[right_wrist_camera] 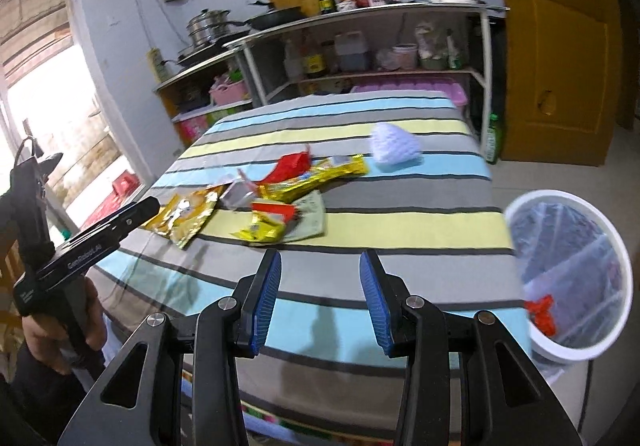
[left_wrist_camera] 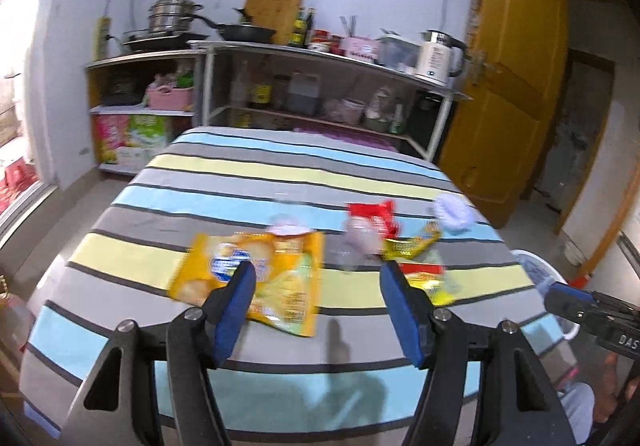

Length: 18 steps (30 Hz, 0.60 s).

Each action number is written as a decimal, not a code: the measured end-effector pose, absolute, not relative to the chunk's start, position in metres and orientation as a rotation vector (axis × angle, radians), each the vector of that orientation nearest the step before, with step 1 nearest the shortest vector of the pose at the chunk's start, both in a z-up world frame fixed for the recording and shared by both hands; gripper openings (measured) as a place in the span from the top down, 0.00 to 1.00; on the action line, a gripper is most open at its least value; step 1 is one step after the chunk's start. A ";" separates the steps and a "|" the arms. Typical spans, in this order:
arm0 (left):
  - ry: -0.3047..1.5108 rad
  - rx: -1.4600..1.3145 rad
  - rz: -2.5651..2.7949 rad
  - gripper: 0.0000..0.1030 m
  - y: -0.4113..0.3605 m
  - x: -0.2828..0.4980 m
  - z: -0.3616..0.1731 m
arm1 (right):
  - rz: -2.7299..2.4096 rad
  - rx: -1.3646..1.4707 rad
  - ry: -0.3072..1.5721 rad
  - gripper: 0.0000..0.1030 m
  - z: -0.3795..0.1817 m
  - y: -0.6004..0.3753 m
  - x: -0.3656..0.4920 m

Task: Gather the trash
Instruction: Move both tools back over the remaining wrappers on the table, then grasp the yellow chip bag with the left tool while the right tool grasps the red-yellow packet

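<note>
Left gripper (left_wrist_camera: 318, 282): we hold it above the near part of the table, jaws spread wide with nothing between the blue pads; its left fingertip overlaps our sight of the orange bag.
Right gripper (right_wrist_camera: 320, 278): we hold it over the near edge of the table, jaws apart and empty.
Table (left_wrist_camera: 248, 170): covered in a cloth striped grey, pale blue and pale yellow.
Orange snack bag (left_wrist_camera: 256, 278): lies flat on the table's left half, nearest the left gripper; seen from the right wrist (right_wrist_camera: 186, 216) it is the leftmost piece of trash.
Red wrapper (right_wrist_camera: 290, 166): on the cloth behind the yellow one, touching the heap.
Yellow wrapper (right_wrist_camera: 316, 178): long, crinkled, at mid-table.
Red-and-yellow packet (right_wrist_camera: 268, 222): the heap's nearest piece, lying on a pale paper scrap.
White crumpled wad (right_wrist_camera: 394, 146): sits apart, further back and to the right of the wrappers.
Waste bin (right_wrist_camera: 600, 346): white, lined with a clear bag, standing just beside the table's right edge; a red scrap (right_wrist_camera: 540, 314) lies inside.
Background: shelving (left_wrist_camera: 320, 58) with a kettle (left_wrist_camera: 436, 58), pans and bottles; a yellow door (left_wrist_camera: 508, 86) to the right.
</note>
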<state>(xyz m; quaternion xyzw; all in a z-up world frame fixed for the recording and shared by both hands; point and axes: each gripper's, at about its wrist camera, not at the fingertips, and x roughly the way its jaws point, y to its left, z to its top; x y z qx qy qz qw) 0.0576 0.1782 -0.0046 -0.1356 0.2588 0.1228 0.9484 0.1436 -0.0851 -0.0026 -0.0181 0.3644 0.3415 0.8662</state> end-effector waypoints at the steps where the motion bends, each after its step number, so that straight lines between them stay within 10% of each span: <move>1: 0.527 -0.278 0.261 0.30 0.184 0.057 -0.006 | 0.722 -0.040 0.765 0.59 -0.003 -0.081 0.144; 18: 0.663 -0.379 0.381 0.27 0.258 0.084 -0.045 | 0.746 -0.059 0.853 0.48 -0.032 -0.004 0.181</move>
